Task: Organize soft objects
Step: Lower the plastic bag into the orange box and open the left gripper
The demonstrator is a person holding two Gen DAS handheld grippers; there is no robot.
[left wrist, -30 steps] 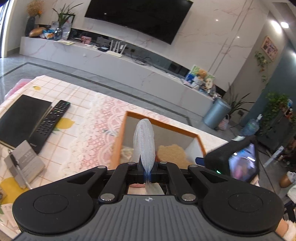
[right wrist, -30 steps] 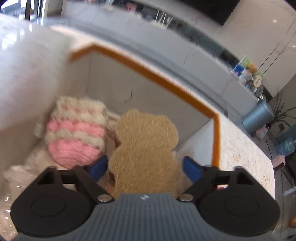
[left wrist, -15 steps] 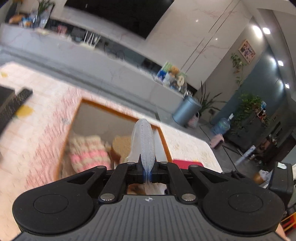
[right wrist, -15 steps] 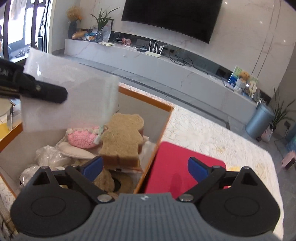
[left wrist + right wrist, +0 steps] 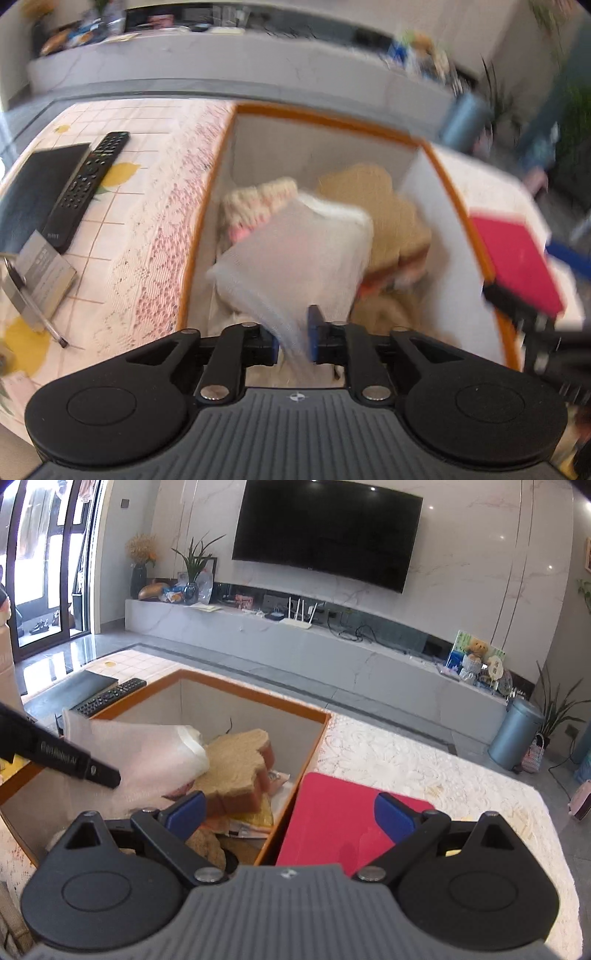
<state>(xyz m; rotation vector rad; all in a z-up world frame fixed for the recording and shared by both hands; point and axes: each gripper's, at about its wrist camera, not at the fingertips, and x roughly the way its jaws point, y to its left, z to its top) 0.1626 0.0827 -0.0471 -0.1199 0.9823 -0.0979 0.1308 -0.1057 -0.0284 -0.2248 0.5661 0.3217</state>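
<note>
Left wrist view: left hand-held gripper [image 5: 293,338] jaws opening around white foam mesh [image 5: 295,251] over the box [image 5: 325,120]; right hand-held gripper [image 5: 290,808] gapes empty.

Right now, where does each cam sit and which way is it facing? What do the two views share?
Left wrist: on the left gripper, tilted steeply down into the orange-rimmed box; its own jaws show, opening around the white mesh sheet, and the right gripper crosses the right edge.
Right wrist: on the right gripper, facing across the table towards the TV; its jaws stand open and empty over the red pad, with a left gripper finger at left.
Shared: box, mesh sheet, tan sponge, red pad, remote.
</note>
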